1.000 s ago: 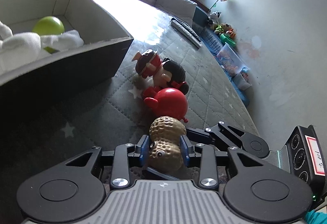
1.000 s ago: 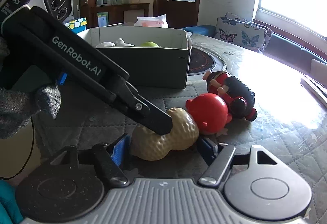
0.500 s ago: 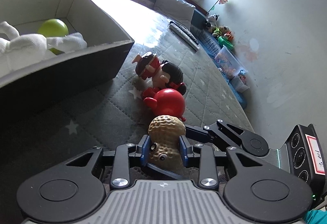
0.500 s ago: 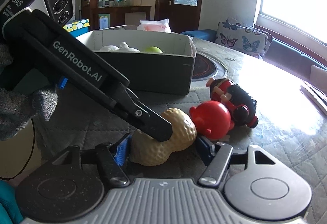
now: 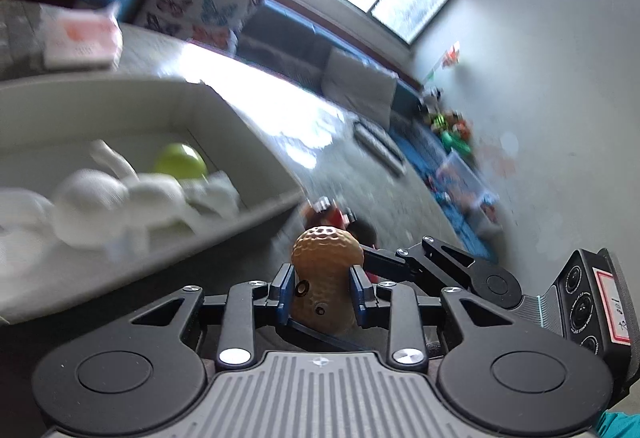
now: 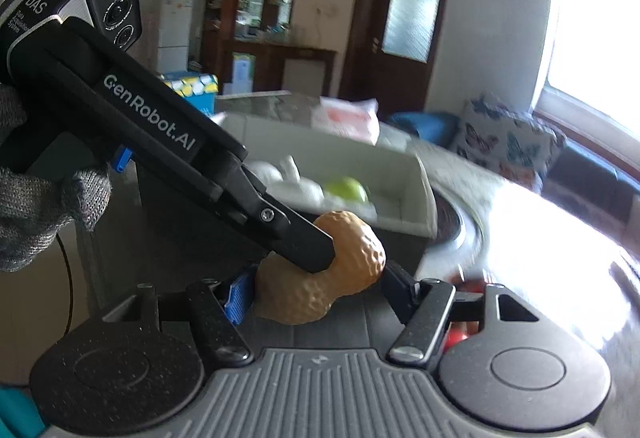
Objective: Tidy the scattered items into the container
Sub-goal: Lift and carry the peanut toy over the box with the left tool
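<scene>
My left gripper (image 5: 320,292) is shut on a tan peanut toy (image 5: 325,270) and holds it in the air, level with the rim of the grey box (image 5: 224,234). The box holds a green ball (image 5: 180,162) and white cloth items (image 5: 100,198). In the right wrist view the peanut toy (image 6: 320,270) sits between the spread fingers of my right gripper (image 6: 316,286), which is open around it; I cannot tell whether the pads touch it. The left gripper (image 6: 296,238) crosses from the upper left. A red round toy (image 6: 460,334) and a red-and-black figure (image 5: 336,216) lie below, mostly hidden.
The box (image 6: 400,174) stands on a quilted grey table (image 5: 360,178). A white packet (image 6: 348,116) lies behind the box. A remote (image 5: 376,142) lies farther out on the table. A butterfly cushion (image 6: 508,142) and a sofa sit beyond.
Both grippers have risen quickly off the table; the left one has lifted the peanut toy up to the box rim. The red toys have dropped low in view. Frames now show motion blur.
</scene>
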### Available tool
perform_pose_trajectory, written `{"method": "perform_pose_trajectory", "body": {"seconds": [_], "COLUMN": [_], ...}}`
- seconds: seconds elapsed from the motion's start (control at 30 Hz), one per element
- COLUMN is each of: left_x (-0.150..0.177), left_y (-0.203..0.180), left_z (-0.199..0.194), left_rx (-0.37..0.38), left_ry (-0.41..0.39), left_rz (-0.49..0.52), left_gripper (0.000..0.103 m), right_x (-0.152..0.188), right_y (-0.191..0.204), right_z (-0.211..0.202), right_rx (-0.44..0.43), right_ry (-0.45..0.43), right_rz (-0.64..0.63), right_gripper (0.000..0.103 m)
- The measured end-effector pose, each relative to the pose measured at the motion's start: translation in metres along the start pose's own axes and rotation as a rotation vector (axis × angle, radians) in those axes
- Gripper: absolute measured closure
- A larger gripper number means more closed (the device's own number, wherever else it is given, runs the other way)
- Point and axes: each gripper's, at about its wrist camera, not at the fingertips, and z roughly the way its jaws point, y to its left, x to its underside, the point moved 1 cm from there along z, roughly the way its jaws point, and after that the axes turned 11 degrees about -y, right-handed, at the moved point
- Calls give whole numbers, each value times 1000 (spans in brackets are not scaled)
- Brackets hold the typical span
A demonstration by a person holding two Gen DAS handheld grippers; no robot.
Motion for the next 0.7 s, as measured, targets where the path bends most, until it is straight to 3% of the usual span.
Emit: {"method": "perform_pose_trajectory", "body": {"seconds": [0.3, 0.7], "left_x": [-42, -53], "left_y": [36, 87], "left_z": [-16, 6], "left_rx": [-65, -131], "left_ry": [-86, -44], "left_rz": [-26, -69], "left_gripper": [71, 71], "right_x": [-40, -34], "right_y": [8, 5], "right_z": [55, 117], "right_rx": [-58, -92], "right_ry": [-42, 27], "right_rz": [-36, 35], "right_gripper": [36, 36]}}
